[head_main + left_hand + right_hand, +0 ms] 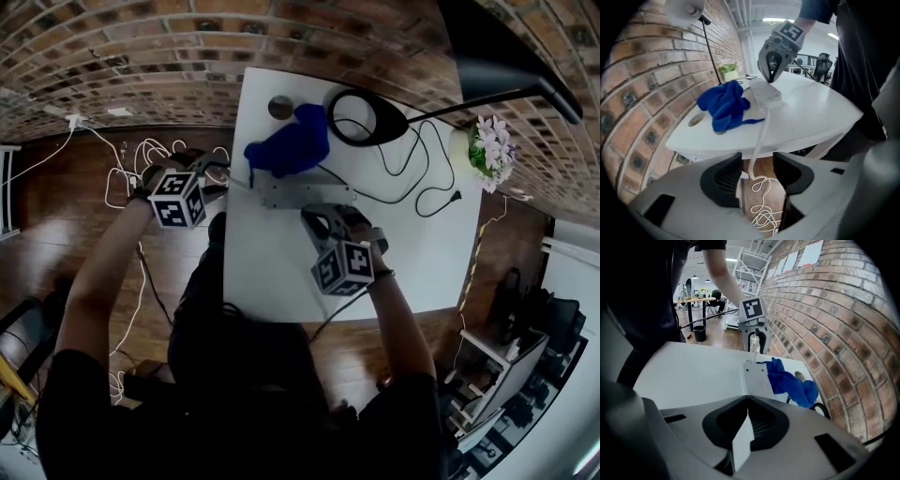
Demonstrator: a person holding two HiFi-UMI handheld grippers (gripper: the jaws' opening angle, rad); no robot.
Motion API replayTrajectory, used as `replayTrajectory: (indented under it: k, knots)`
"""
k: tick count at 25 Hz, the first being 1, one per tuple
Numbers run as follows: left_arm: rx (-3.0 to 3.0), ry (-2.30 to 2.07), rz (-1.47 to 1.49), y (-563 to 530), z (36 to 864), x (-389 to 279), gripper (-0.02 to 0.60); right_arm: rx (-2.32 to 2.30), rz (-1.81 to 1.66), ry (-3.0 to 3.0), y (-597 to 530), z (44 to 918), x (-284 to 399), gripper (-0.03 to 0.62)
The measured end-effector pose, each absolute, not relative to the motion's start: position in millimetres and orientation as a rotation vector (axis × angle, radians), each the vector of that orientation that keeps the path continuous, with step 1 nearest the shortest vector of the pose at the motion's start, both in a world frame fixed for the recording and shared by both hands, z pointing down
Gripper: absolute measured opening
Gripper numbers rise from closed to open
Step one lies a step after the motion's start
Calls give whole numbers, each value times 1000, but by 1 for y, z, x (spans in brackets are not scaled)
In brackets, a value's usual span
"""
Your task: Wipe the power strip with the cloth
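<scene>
Keeping power strip (pixel 291 192) end pinned in shut right gripper (pixel 747 399) | holding left gripper (pixel 757 161) wide open, empty, above dangling cord (pixel 758 140) | likely needing cloth (pixel 292 142) near desk's (pixel 281 272) far edge.

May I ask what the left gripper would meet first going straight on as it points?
Probably the power strip's thin white cord hanging off the white table's edge, between the left gripper's open jaws; beyond it, wooden floor.

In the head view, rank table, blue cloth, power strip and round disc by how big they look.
1. table, clearly largest
2. blue cloth and power strip: about alike; the strip is longer, thinner and partly covered
3. round disc, smallest
</scene>
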State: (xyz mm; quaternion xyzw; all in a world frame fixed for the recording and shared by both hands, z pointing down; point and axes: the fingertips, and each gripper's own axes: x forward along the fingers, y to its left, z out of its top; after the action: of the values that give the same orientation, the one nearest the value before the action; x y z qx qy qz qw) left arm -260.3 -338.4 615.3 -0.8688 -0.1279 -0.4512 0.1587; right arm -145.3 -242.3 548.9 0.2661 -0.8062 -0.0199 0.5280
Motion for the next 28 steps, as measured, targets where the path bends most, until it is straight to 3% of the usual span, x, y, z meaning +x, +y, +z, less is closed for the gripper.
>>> replayTrajectory:
  k: [3,5,8,9,15,17,22,28]
  knots:
    - [-2423,-360,-1309,-343,627,-260,173,729,-80,-1918,-252,533,-136,41]
    - [-2403,-350,-1303,-344,631,-260,127,751,-11,-1941,-253,533,-132,278]
    - [-2402,-323,-1291,-345,632,-254,35,696,58,-1920,-253,548,-125,376]
    - [-2408,-325,-1299,-344,632,-253,35,662,58,-1897,-254,556,-121,388]
    - [-2573,-417,-1367,-320,627,-264,37,467,207,-1917,-255,586,-113,402]
    - [-2649,-443,-1399,-307,623,-270,37,420,311,-1959,-253,586,-114,346]
    - [-2810,-486,-1478,-271,612,-293,37,329,416,-2001,-219,577,-136,332]
    - [-2972,-616,-1596,-222,604,-318,37,215,1077,-2001,-149,567,-170,324]
